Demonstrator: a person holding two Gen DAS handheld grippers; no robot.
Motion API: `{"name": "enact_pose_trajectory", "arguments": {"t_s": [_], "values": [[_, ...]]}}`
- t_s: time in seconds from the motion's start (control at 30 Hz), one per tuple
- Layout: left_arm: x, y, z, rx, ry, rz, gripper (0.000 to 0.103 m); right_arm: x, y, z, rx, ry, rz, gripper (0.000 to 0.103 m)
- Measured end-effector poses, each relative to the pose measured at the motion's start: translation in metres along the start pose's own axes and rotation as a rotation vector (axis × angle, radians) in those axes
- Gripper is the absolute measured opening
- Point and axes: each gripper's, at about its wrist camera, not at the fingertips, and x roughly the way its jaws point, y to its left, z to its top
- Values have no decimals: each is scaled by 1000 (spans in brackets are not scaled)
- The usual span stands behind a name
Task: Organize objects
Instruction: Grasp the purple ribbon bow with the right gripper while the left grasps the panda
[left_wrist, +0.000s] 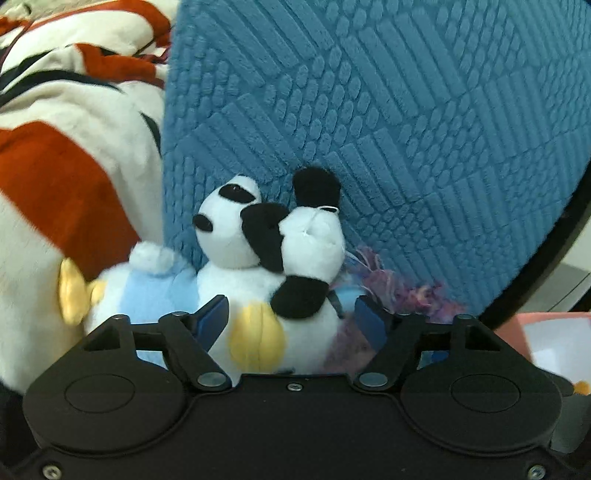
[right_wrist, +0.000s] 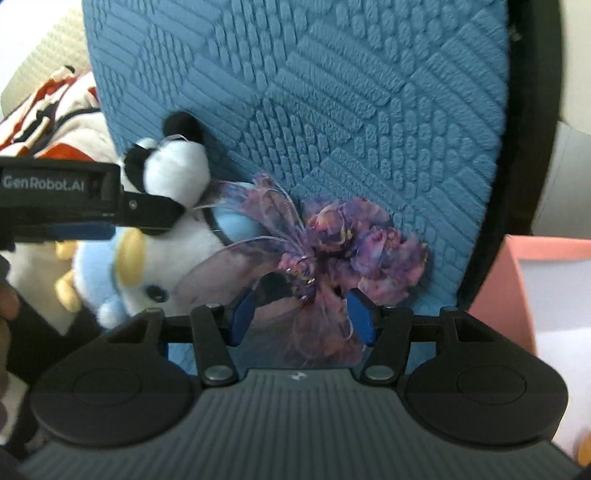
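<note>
A black-and-white panda plush (left_wrist: 291, 258) lies against a blue textured cushion (left_wrist: 388, 110). My left gripper (left_wrist: 291, 317) has its blue pads (left_wrist: 212, 317) wide apart on either side of the panda's body, not pressing it. The panda also shows in the right wrist view (right_wrist: 177, 166), with the left gripper (right_wrist: 155, 210) beside it. A light blue plush with yellow parts (left_wrist: 147, 291) lies under the panda. My right gripper (right_wrist: 301, 314) is open around a purple gauzy flower ornament (right_wrist: 332, 243) resting on the cushion (right_wrist: 332, 92).
A white, red and black plush or blanket (left_wrist: 66, 140) fills the left. A pink box (right_wrist: 517, 295) stands at the right, also seen in the left wrist view (left_wrist: 546, 339). The cushion has a black rim (right_wrist: 524, 147).
</note>
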Motion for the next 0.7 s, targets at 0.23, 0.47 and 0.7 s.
{"name": "enact_pose_trajectory", "arguments": {"t_s": [0.23, 0.47, 0.7], "values": [[21, -10, -3, 65, -34, 59, 58, 28, -4, 6, -33, 1, -15, 52], [21, -20, -12, 115, -83, 53, 39, 42, -1, 5, -103, 17, -25, 27], [12, -16, -18, 71, -82, -12, 25, 24, 2, 7, -135, 7, -26, 24]]}}
